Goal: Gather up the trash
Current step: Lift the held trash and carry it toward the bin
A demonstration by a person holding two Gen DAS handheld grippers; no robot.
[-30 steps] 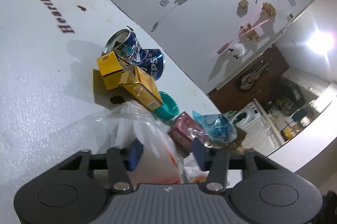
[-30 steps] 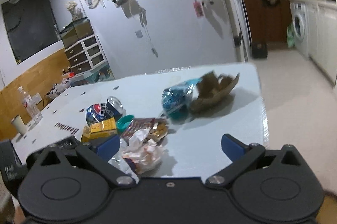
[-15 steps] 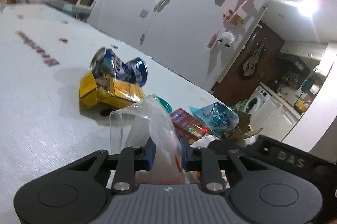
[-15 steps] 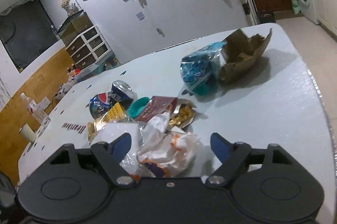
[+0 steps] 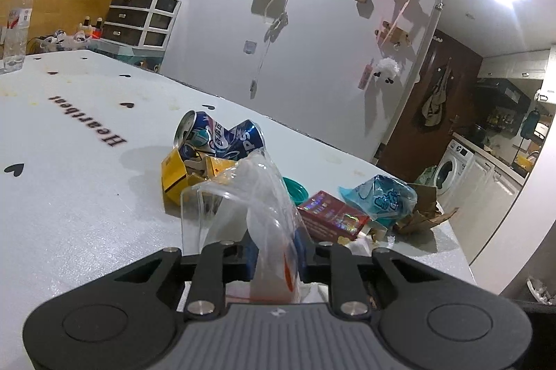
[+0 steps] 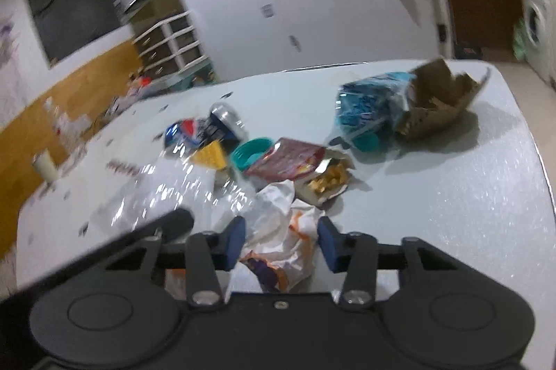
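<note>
My left gripper (image 5: pixel 276 253) is shut on the edge of a clear plastic bag (image 5: pixel 243 196), which stands up in front of it with its mouth gaping. In the right wrist view the same bag (image 6: pixel 166 196) lies shiny to the left. My right gripper (image 6: pixel 281 243) is low over the white table (image 6: pixel 451 196). Its jaws are closing around a crumpled white and orange wrapper (image 6: pixel 281 224) that sits between the blue pads. Behind it lie a red snack packet (image 6: pixel 292 161), a teal lid (image 6: pixel 250 153), a crushed Pepsi can (image 5: pixel 222 140) and a yellow box (image 5: pixel 180 175).
A blue crinkled bag (image 6: pixel 368 106) and torn brown cardboard (image 6: pixel 441 99) sit near the table's far right corner. A water bottle (image 5: pixel 14 29) and a paper cup (image 6: pixel 45 165) stand at the far left. The table edge drops to the floor on the right.
My left gripper closed on the clear bag, rolled level and lifted it slightly. My right gripper came down and forward to the white wrapper, and its jaws narrowed around it.
</note>
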